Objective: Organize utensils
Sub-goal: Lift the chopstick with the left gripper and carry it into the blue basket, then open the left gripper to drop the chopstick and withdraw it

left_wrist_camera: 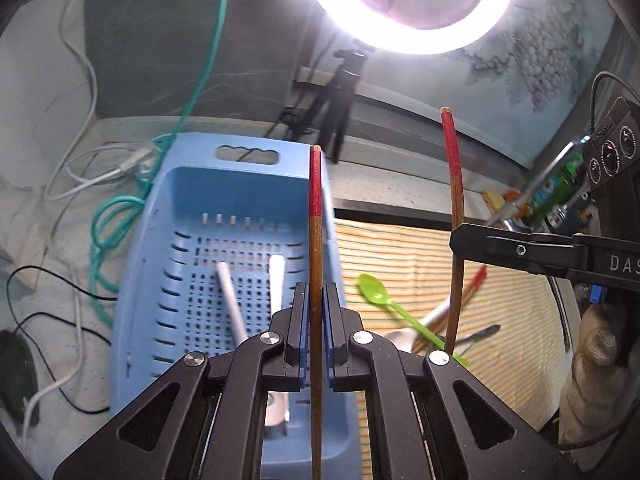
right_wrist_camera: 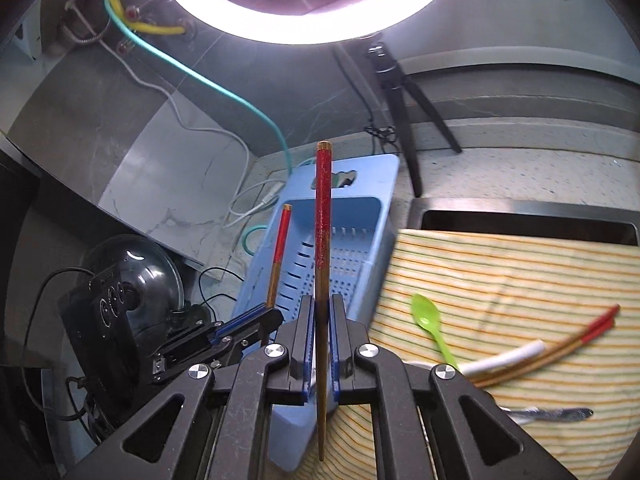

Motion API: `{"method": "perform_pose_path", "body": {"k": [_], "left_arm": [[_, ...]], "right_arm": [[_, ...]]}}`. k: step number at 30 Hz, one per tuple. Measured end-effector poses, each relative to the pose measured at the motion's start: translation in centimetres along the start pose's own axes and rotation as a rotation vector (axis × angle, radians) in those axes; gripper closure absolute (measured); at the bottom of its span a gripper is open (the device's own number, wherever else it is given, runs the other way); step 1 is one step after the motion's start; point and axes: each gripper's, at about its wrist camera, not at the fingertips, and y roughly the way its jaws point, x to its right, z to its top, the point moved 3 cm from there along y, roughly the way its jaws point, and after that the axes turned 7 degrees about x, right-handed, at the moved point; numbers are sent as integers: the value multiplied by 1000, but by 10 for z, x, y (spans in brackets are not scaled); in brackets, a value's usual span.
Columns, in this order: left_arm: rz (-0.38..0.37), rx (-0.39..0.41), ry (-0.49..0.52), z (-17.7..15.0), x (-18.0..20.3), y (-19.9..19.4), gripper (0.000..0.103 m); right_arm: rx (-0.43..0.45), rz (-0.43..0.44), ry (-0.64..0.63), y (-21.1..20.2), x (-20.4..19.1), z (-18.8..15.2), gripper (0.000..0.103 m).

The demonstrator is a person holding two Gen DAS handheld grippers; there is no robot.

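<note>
Presently I have both grippers closed on a chopstick each. My left gripper [left_wrist_camera: 316, 312] clamps the brown shaft of one chopstick [left_wrist_camera: 315, 216] between its blue pads, red end up, the stick standing upright in that view. My right gripper [right_wrist_camera: 322, 320] pinches the second chopstick [right_wrist_camera: 322, 216] the same way, red end up and the brown tip hanging below the jaws.

Under and beyond the left gripper lies a blue basket [left_wrist_camera: 160, 240] with a slotted floor, resting on the speckled counter [left_wrist_camera: 52, 220]. Two white handles [left_wrist_camera: 230, 300] lie inside it, side by side on the slotted floor; I cannot tell what sort of utensil they are.

Just beside the basket's right edge a striped cloth [right_wrist_camera: 520, 280] is spread over the sink [right_wrist_camera: 520, 220]. On the cloth lie a green plastic spoon [right_wrist_camera: 430, 322], a pair of red-ended chopsticks [right_wrist_camera: 560, 344] lying together, a white-handled utensil [right_wrist_camera: 504, 358] touching them, and, near the cloth's front edge, a metal piece [right_wrist_camera: 556, 414] too blurred to name.

Beyond the basket's far end, white and teal cables [left_wrist_camera: 116, 208] trail across the counter. A black tripod [right_wrist_camera: 400, 92] stands at the back edge carrying a lit ring lamp [left_wrist_camera: 404, 4]. At the left of the right wrist view a glass pot lid [right_wrist_camera: 136, 272] leans near the wall.
</note>
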Motion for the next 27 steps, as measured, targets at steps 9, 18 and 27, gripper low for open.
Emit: {"method": "perform_pose_path", "body": {"k": [9,18,27], "left_arm": [[54,3,-50,10,-34,5,98],[95,3,-66,13,-43,4,87],[63,12,-72,11,-35,-6,87]], "right_arm": [[-62,-4,-16,52,-14,1,97],[-83,-22,-60,63,-21,2,93],[-59,-27,-62,42,-13,3,75]]}}
